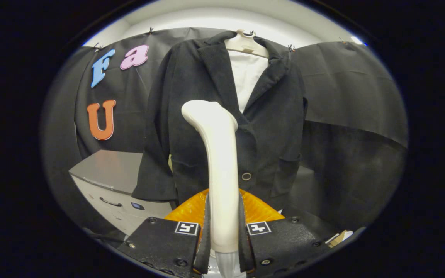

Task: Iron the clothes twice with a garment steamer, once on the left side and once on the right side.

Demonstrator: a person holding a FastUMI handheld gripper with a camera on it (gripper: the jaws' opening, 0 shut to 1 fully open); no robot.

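A dark jacket hangs on a pale hanger against the booth's cloth wall, with a white shirt showing between its lapels. A cream garment steamer stands upright between my fingers, and its curved head rises in front of the jacket's left front panel. My gripper is shut on the steamer's handle, both fingers pressing its sides. An orange translucent part of the steamer's base shows behind the fingers. The jacket's lower button sits just right of the handle.
A grey cabinet with a drawer handle stands at the lower left, beside the jacket's sleeve. Dark cloth drapes over something to the right of the jacket.
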